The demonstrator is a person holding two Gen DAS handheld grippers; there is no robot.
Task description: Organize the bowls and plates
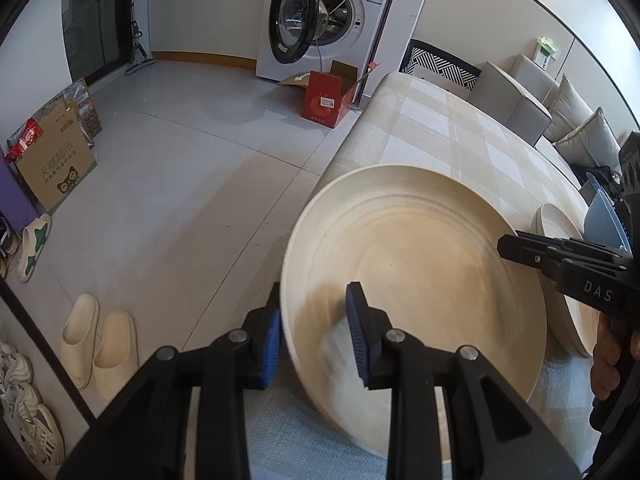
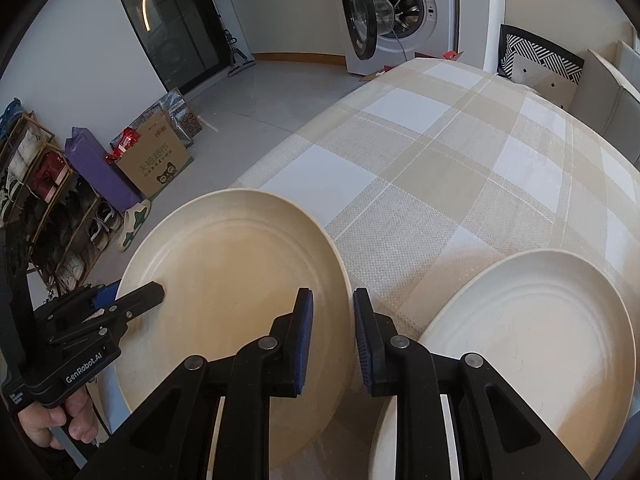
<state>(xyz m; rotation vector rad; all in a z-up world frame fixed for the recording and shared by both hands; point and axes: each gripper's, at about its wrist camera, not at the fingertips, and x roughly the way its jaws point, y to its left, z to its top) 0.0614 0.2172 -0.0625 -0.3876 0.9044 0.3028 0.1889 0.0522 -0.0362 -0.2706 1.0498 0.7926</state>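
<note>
Left wrist view: the left gripper point(image 1: 316, 330) straddled the near rim of a large cream plate point(image 1: 420, 264), one blue ribbed pad outside the rim and one inside; whether the pads pressed the rim could not be told. The plate looked tilted, with motion blur along its lower edge. Only this view showed a red carton point(image 1: 326, 100) on the floor, pale slippers point(image 1: 100, 340) and grey sofa cushions point(image 1: 580, 120).

Right wrist view: the right gripper point(image 2: 332, 336) bracketed the opposite rim of the same plate point(image 2: 232, 280), its pads standing slightly apart from the rim, so a grasp could not be confirmed. Only this view showed in full a second cream plate point(image 2: 532, 340) lying flat just beside, and a shoe rack point(image 2: 44, 200).

Both plates were round, matte and concentrically ridged. The table point(image 2: 440, 152) carried a woven beige-and-white checked cloth. Beyond lay grey floor tiles, a white washing machine point(image 2: 404, 12) with its door open, and a cardboard box point(image 1: 52, 172).
</note>
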